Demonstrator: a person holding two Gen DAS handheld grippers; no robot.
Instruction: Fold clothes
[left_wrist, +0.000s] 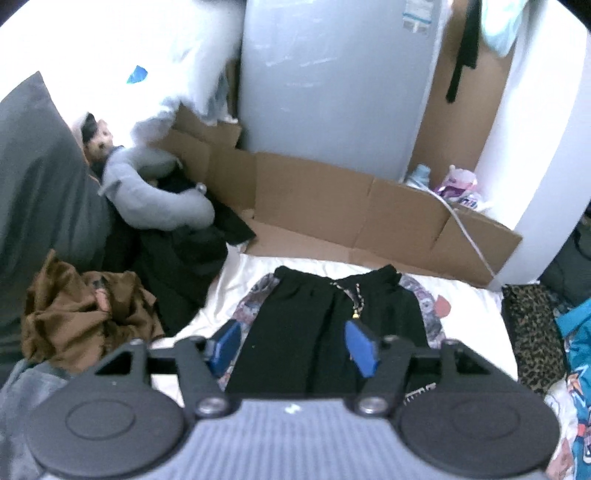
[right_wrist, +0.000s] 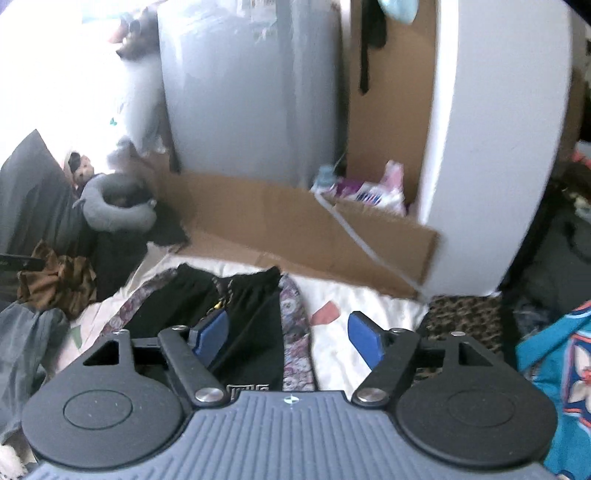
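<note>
Black shorts with patterned side stripes and a drawstring lie flat on the white bed sheet, waistband at the far end. My left gripper hangs open above the shorts, its blue pads wide apart and empty. The shorts also show in the right wrist view, left of centre. My right gripper is open and empty above the shorts' right edge and the sheet.
A brown crumpled garment, dark clothes and a grey neck pillow lie at the left. Flattened cardboard stands behind the bed. A leopard-print cloth and a teal patterned fabric lie at the right.
</note>
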